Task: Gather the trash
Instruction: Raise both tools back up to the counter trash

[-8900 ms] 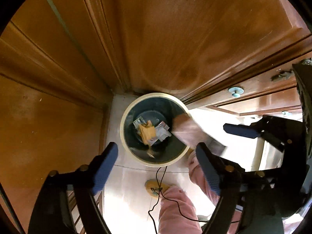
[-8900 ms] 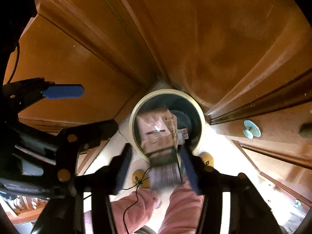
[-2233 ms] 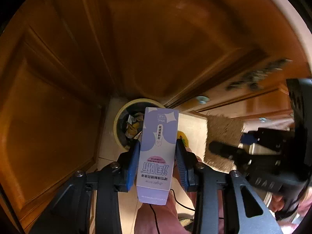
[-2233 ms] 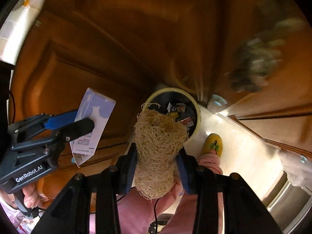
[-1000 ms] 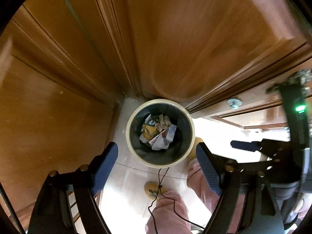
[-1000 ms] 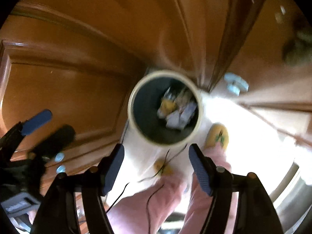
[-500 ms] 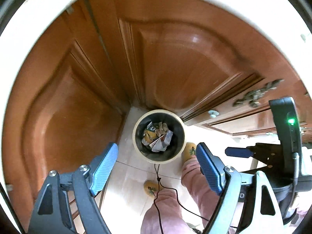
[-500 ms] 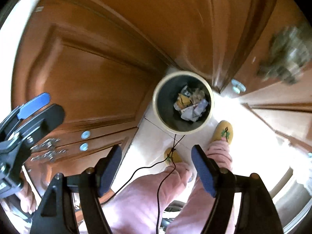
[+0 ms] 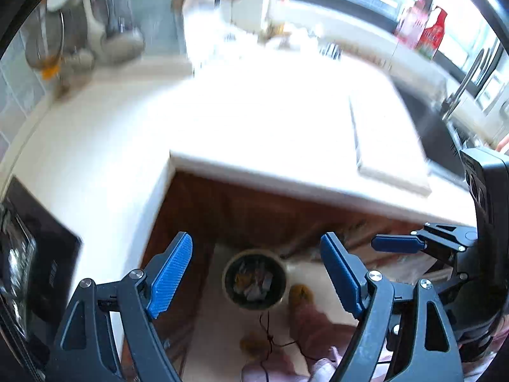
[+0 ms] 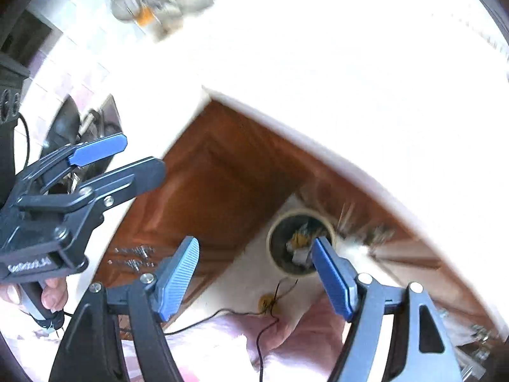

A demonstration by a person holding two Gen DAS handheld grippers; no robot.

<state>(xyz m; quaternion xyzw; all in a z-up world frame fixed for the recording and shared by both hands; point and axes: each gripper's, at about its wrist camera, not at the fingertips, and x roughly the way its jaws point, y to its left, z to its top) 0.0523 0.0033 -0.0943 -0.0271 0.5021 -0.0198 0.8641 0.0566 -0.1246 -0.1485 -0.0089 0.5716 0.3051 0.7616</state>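
A round cream-rimmed trash bin (image 9: 254, 281) stands on the floor in the inner corner of the wooden cabinets, far below, with crumpled wrappers inside; it also shows in the right wrist view (image 10: 299, 242). My left gripper (image 9: 256, 273) is open and empty, high above the bin. My right gripper (image 10: 256, 273) is open and empty too. In the left wrist view the right gripper (image 9: 413, 245) shows at the right edge, and in the right wrist view the left gripper (image 10: 108, 162) shows at the left. Both views are blurred.
A white L-shaped countertop (image 9: 254, 121) fills the upper view, overexposed, with a cutting board (image 9: 385, 146), a sink and faucet (image 9: 458, 92) at right, hanging utensils (image 9: 105, 31) at back left and a dark stove (image 9: 22, 254) at left. My pink-trousered legs and yellow slippers (image 9: 300, 293) stand by the bin.
Both grippers have risen from low over the bin to above counter height and stay open. The view now takes in the countertop; the bin looks much smaller.
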